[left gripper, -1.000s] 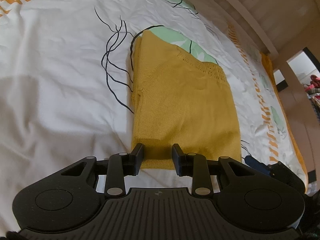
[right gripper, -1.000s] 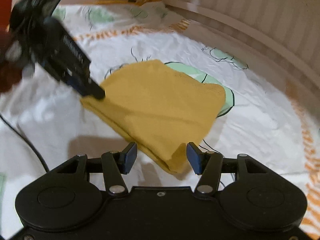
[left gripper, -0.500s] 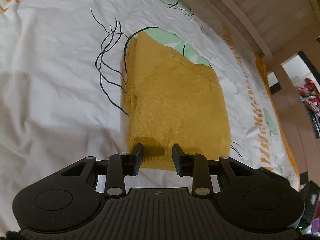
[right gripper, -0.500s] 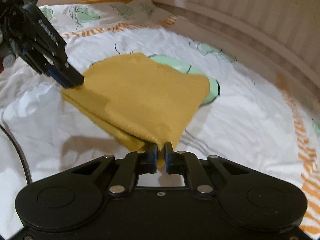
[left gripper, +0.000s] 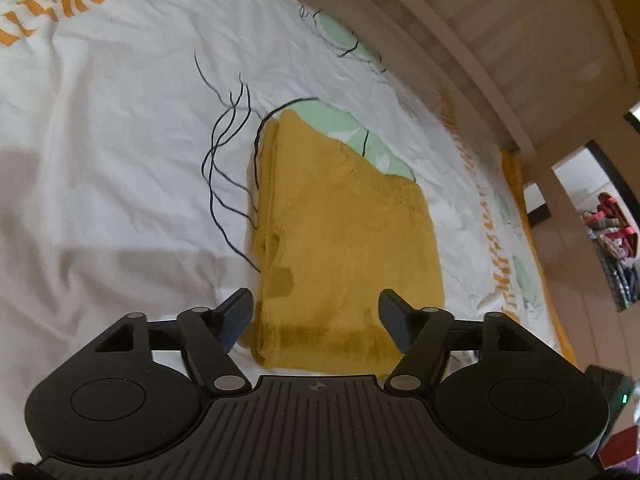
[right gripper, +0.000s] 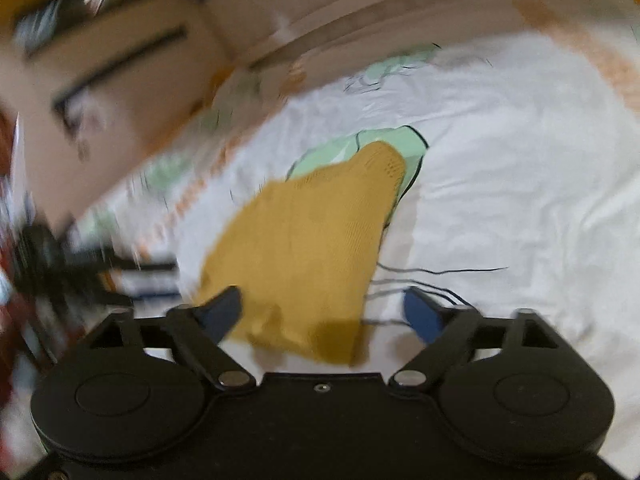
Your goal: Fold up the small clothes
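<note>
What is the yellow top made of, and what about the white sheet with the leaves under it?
The yellow top looks like knitted yarn, soft and matte: fine knit rows show, with a lacy open-stitch band near one edge. Whether wool, cotton or acrylic cannot be told. The white sheet looks like thin woven cloth, probably cotton or a blend: smooth, matte, finely creased, with printed leaves and orange stripes.

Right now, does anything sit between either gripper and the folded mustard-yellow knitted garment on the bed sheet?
Nothing visible does. The mustard-yellow knitted garment lies directly ahead of the open left gripper and right gripper, on the white printed sheet.
</note>
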A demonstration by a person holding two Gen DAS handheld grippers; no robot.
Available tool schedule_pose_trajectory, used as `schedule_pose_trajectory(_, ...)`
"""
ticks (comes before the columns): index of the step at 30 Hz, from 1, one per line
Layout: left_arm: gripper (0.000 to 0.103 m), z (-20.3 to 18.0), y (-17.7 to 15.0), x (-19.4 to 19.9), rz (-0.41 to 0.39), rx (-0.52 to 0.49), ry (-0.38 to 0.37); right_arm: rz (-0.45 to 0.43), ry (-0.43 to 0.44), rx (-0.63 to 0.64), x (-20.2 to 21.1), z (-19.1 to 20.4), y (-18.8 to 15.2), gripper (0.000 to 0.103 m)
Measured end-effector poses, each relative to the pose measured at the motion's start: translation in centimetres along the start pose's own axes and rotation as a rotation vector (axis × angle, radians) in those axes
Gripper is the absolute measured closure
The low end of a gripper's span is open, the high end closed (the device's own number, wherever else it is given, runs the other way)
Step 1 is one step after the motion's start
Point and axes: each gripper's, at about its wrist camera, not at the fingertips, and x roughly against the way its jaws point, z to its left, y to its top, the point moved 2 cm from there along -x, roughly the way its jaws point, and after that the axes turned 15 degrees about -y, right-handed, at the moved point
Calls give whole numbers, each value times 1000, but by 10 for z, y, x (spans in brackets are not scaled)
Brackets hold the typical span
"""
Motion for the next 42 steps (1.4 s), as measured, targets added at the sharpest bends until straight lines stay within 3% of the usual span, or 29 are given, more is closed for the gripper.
schedule_pose_trajectory(3,24,6,-3,-12,57,18,-6,16,58,-129,-13,-13,10,2)
schedule_pose_trajectory(10,22,17,-5,-34,96,73,-58,78,101,-202,-49,-21,24,0)
schedule_pose_trajectory(13,10,15,-2,-47,115,69,-84,100,119,-232,-65,-25,28,0)
schedule_pose_trajectory(28,7,12,-1,-67,144,48,-185,150,197,-255,-133,-22,63,0)
schedule_pose_trajectory(29,7,13,-3,-65,143,49,-196,152,189,-245,-136,-21,65,2)
schedule_pose_trajectory(31,7,15,-5,-63,142,56,-216,151,128,-206,-142,-20,68,33)
schedule_pose_trajectory(32,8,15,-6,-61,141,62,-223,168,77,-189,-146,-22,70,60)
schedule_pose_trajectory(34,10,16,-8,-60,146,75,-244,192,114,-253,-153,-34,68,61)
schedule_pose_trajectory(37,16,19,-8,-59,143,92,-247,181,132,-238,-149,-37,65,62)
schedule_pose_trajectory(38,29,20,-8,-59,143,102,-249,177,133,-236,-148,-37,64,62)
schedule_pose_trajectory(39,55,22,-7,-60,149,121,-252,176,136,-242,-146,-39,63,62)
schedule_pose_trajectory(40,71,26,-8,-64,172,161,-260,177,138,-246,-146,-40,64,62)
schedule_pose_trajectory(41,84,30,-10,-68,195,205,-273,177,138,-248,-145,-41,63,62)
schedule_pose_trajectory(42,85,33,-12,-71,204,231,-283,176,136,-246,-144,-41,63,62)
